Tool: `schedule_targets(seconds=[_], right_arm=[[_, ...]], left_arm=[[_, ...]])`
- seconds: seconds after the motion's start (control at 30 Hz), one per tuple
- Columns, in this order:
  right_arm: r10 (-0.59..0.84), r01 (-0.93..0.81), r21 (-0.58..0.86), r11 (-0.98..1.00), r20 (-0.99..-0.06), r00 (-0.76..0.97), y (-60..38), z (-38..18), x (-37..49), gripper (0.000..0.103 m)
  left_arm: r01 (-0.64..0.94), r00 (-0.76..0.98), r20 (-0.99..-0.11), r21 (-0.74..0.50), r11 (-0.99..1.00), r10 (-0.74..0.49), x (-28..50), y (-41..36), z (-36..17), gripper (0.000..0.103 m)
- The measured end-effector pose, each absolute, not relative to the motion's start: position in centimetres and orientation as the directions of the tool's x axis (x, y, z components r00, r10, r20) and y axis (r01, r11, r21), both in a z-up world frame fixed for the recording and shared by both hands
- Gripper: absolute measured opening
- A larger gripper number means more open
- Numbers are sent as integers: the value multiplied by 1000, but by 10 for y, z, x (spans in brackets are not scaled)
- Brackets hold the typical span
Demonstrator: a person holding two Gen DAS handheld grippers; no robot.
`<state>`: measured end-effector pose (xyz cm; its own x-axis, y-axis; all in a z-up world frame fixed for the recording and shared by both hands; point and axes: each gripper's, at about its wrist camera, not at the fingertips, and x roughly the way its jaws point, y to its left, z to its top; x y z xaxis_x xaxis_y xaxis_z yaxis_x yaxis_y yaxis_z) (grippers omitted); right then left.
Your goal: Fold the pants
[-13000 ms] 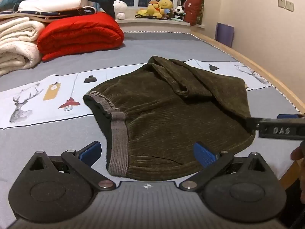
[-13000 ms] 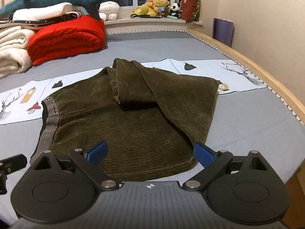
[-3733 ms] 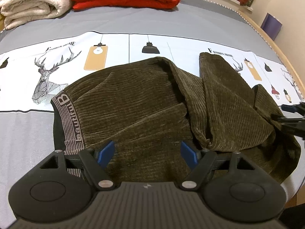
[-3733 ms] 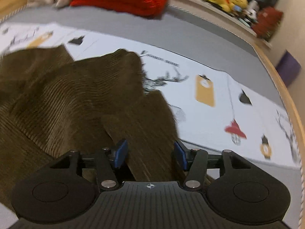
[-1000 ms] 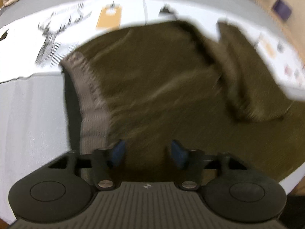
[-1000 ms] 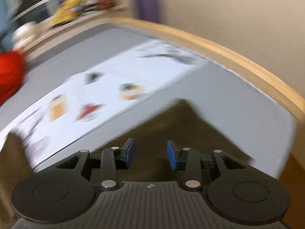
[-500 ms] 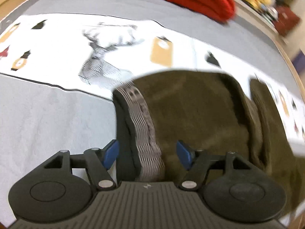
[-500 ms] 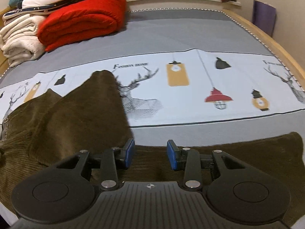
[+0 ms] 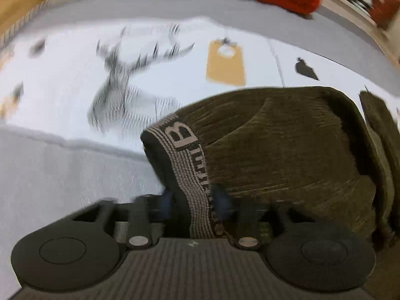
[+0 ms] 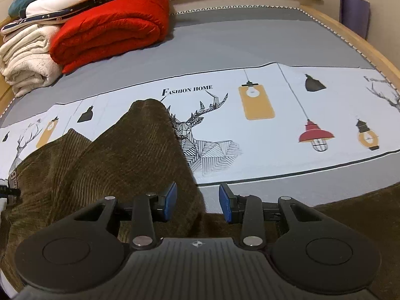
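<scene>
Dark olive corduroy pants [image 9: 287, 145] lie on the bed; they also show in the right wrist view [image 10: 120, 155]. Their grey lettered waistband [image 9: 192, 172] runs between the blue pads of my left gripper [image 9: 193, 201], which looks shut on it, though the view is blurred. My right gripper [image 10: 197, 203] is partly open over a fold of the pants, its pads apart and not pinching the cloth. A further part of the pants [image 10: 362, 205] lies at the lower right of the right wrist view.
A white printed strip with deer and lamps [image 10: 262, 115] crosses the grey bed cover [image 10: 237, 40]. A red quilt [image 10: 110, 32] and white blankets [image 10: 25, 60] are stacked at the back left. The wooden bed edge [image 10: 370, 52] runs along the right.
My left gripper has closed in on the waistband, which now sits between narrower pads. The right gripper has shifted right a little, and the pants fold now reaches between its pads.
</scene>
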<state>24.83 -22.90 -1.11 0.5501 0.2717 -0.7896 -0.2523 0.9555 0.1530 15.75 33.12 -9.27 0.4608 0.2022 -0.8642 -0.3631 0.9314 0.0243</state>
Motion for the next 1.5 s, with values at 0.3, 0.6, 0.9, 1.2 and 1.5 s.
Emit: schedule_targets(seconds=[0.3,0.6,0.9,1.2,1.5], right_arm=[[277,-195,201,960,-786,552,-211,-17,266,39],[283,-44,308,950,-797,534,-217,-37,292,45],[330,92,393,915,-860,390,-227,-103,333,46],[425,-235,357,904,-804,416,-174,-69,330,7],[-166,400,411,819,-497,852,-321,22,297,8]], left_arm=[[-426,489,-772,194,884,406,151,307,-57,42],[-287,602,-764,65,956,233,164,240,-37,63],[-212,604,-777,61,975,179,182,213,-50,67],[-226,600,-782,32,973,166,202,217,-52,67],[-201,633,-765,-13,979,120,213,198,-50,67]])
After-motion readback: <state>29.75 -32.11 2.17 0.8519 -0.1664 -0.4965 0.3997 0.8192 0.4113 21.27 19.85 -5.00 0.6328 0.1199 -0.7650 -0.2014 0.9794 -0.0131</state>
